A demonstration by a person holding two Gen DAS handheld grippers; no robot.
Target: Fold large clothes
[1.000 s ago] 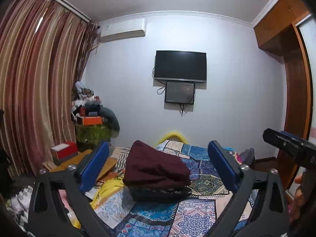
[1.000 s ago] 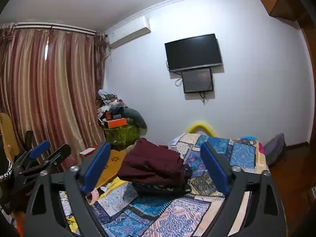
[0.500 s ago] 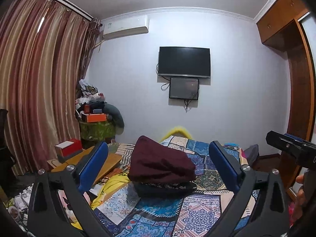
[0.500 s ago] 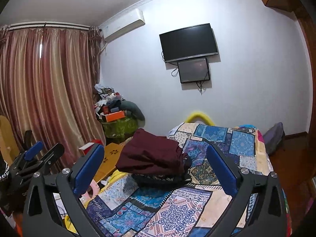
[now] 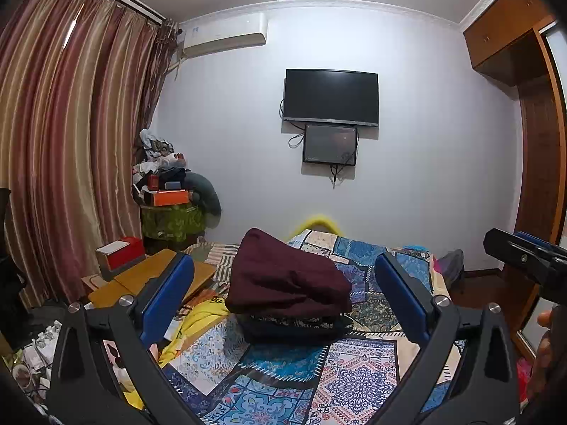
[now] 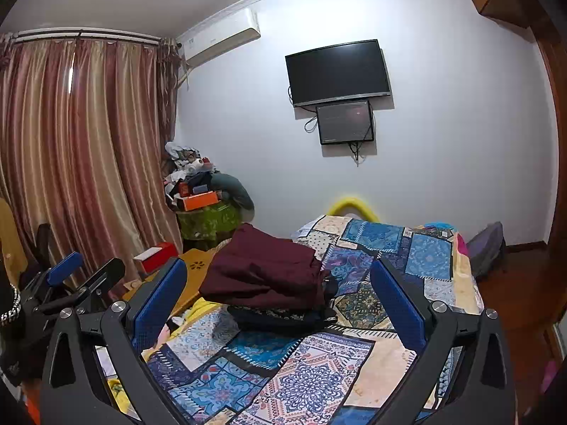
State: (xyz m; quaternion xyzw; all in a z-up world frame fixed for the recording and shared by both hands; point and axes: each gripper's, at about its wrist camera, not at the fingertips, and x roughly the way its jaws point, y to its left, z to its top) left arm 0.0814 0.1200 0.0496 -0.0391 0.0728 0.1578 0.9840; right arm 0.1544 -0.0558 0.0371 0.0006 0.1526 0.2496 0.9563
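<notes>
On the patchwork bedspread point(image 5: 358, 382) a folded maroon garment point(image 5: 287, 279) tops a dark folded piece point(image 5: 294, 329), both grippers apart from it. Left gripper point(image 5: 283, 301): jaws wide, empty. Right gripper point(image 6: 280, 297): jaws wide, empty.

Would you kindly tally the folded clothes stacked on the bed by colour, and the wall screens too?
Maroon folded garment: 1
Dark patterned folded garment: 1
Wall screens, the large TV and the small screen: 2
Total: 4
</notes>
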